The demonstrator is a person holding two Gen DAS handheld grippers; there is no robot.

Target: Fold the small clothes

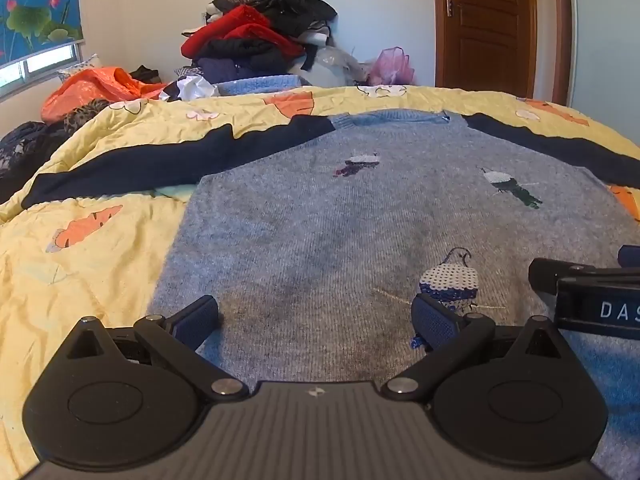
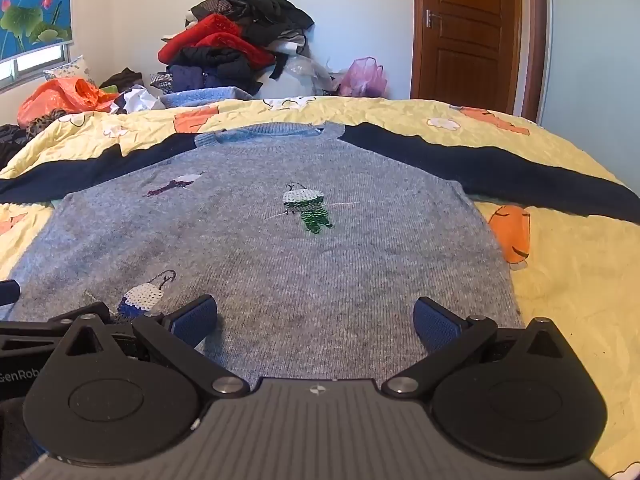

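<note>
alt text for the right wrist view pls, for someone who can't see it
A grey knit sweater with navy sleeves lies flat, front up and sleeves spread, on a yellow patterned quilt. The open right claw hovers over its near hem with nothing between its blue pads. Behind the bed are a heap of clothes and a closed wooden door.

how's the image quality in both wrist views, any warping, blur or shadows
Left wrist view: strong fisheye warp, the bed bulging into a dome and the door bowed; sharp, soft daylight, a dim shadow on the sweater ahead of the left gripper. Right wrist view: same warp and sharpness, a shadow ahead of the right gripper.
</note>
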